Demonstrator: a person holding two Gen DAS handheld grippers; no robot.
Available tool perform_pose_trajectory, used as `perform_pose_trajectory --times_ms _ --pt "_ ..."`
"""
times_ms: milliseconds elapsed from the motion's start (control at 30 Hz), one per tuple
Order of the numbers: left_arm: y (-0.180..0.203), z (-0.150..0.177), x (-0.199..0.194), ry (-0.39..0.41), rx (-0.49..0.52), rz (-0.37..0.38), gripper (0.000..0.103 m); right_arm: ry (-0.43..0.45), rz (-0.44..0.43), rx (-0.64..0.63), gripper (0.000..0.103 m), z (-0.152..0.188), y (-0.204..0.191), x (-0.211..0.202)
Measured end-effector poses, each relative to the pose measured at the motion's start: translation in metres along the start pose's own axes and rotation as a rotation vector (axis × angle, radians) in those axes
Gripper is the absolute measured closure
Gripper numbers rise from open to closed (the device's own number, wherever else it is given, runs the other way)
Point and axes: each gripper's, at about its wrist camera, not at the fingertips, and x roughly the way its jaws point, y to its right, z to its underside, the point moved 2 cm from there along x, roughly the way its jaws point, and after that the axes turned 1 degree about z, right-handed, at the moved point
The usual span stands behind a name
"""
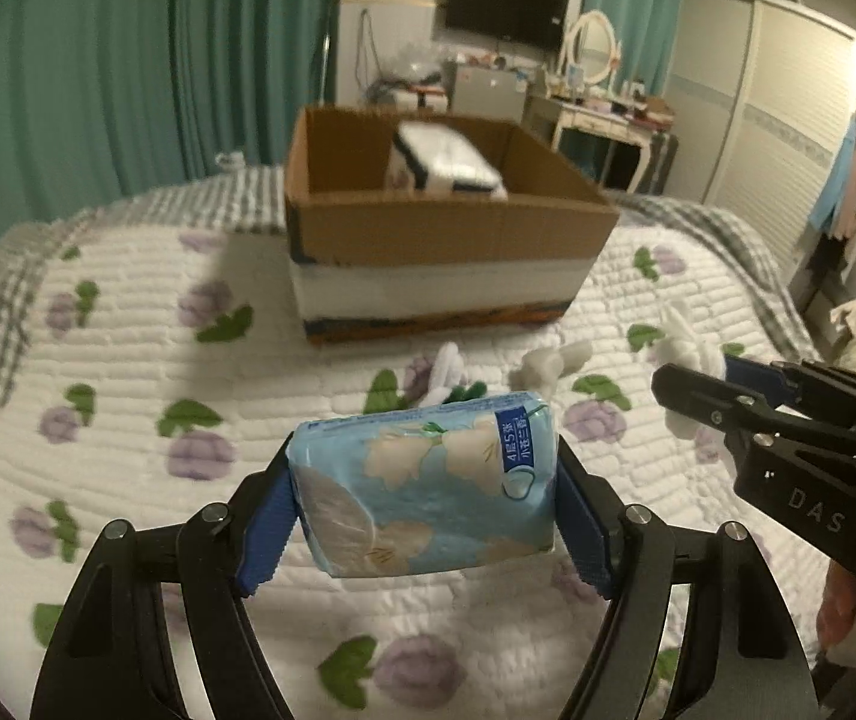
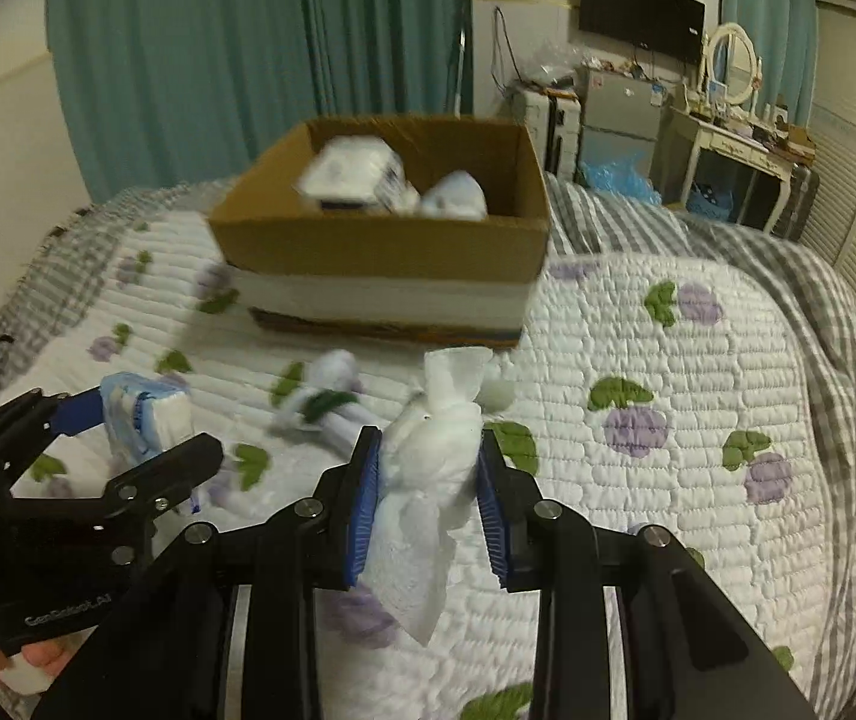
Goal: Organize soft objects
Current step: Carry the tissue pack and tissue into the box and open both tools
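My left gripper [image 1: 425, 498] is shut on a light blue tissue pack [image 1: 428, 486] and holds it above the quilt; it also shows in the right wrist view [image 2: 146, 414]. My right gripper [image 2: 428, 480] is shut on a crumpled white tissue bundle [image 2: 428, 462] and holds it off the bed. An open cardboard box [image 1: 445, 228] stands ahead on the bed, also in the right wrist view [image 2: 380, 252], with white packs [image 2: 356, 174] inside. A small white and green soft toy [image 2: 326, 402] lies on the quilt between the grippers and the box.
The bed has a white quilt with purple flowers [image 2: 667, 360] over a grey checked sheet [image 2: 817, 300]. Teal curtains [image 1: 128, 60], a wall TV [image 1: 505, 12], a dresser with mirror [image 1: 595, 90] and a wardrobe [image 1: 775, 108] stand behind. Another white scrap [image 1: 553, 363] lies near the box.
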Motion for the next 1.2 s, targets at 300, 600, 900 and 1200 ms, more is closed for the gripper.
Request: perform_pose_trajectory --times_ms 300,600,900,1200 --pt "0.002 -0.037 -0.07 0.138 0.064 -0.019 0.028 0.154 -0.011 -0.043 0.073 -0.064 -0.018 -0.083" --pt "-0.001 -0.112 -0.089 0.262 0.111 -0.026 0.028 0.244 -0.004 -0.061 0.073 -0.156 -0.013 -0.08" --pt "-0.013 -0.196 -0.008 0.254 0.109 -0.068 0.028 0.191 -0.008 -0.026 0.073 -0.226 0.014 0.02" --pt "-0.031 -0.217 0.094 0.149 0.08 -0.117 0.028 0.09 0.007 0.011 0.072 -0.226 0.033 0.114"
